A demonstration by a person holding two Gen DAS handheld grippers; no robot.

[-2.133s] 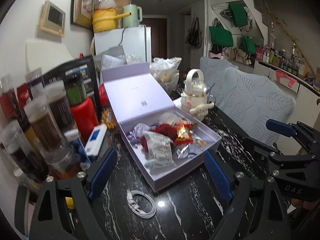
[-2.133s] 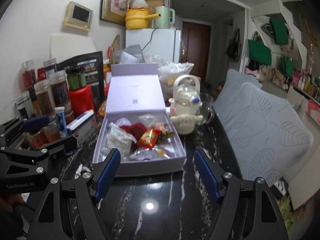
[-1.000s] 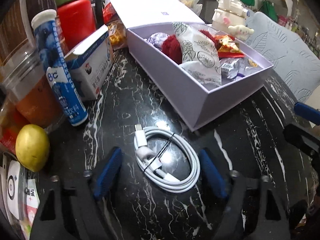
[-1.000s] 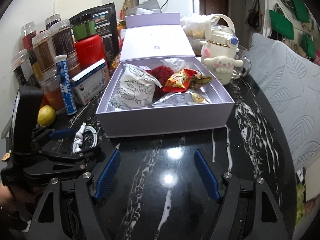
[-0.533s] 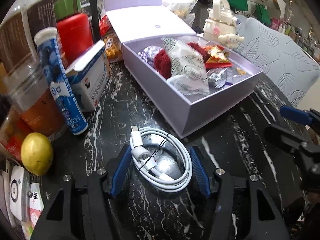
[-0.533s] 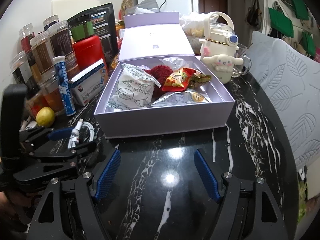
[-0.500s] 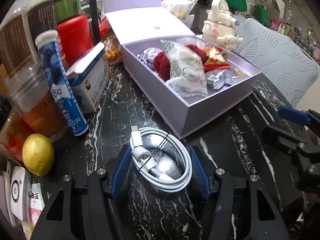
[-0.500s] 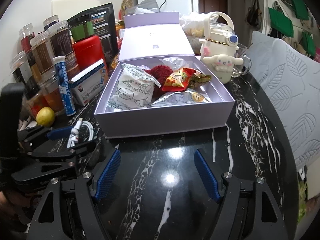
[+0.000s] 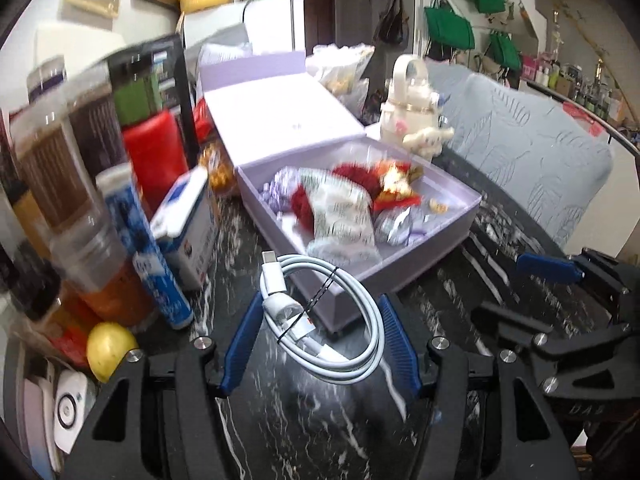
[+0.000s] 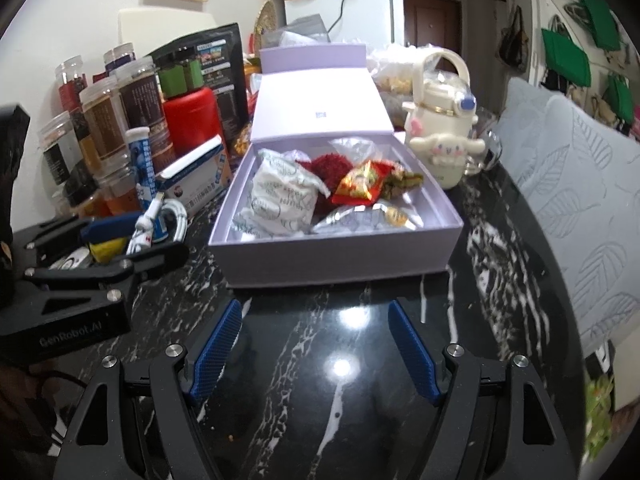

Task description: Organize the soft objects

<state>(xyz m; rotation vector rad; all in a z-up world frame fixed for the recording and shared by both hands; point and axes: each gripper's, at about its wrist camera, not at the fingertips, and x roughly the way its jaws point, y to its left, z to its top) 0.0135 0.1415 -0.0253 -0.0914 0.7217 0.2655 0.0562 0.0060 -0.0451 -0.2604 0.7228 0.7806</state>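
My left gripper [image 9: 320, 340] is shut on a coiled white charging cable [image 9: 356, 344] and holds it above the black marble table, just in front of the open lilac box [image 9: 436, 256]. The cable also shows in the right wrist view [image 10: 164, 220], held left of the box [image 10: 340, 260]. The box holds snack packets, a white pouch [image 10: 280, 200] and a red fluffy item [image 10: 332, 166]. My right gripper [image 10: 314, 344] is open and empty, low over the table in front of the box.
Jars, a red canister [image 10: 188, 120], a blue tube [image 10: 142, 160], a white-and-blue carton [image 10: 200, 176] and a lemon [image 9: 108, 346] crowd the left side. A cream character kettle [image 10: 440, 132] stands right of the box. A grey cushioned chair [image 10: 580, 184] is at the right.
My left gripper has closed on the cable and lifted it off the table, tilting up toward the box. The right gripper has barely moved.
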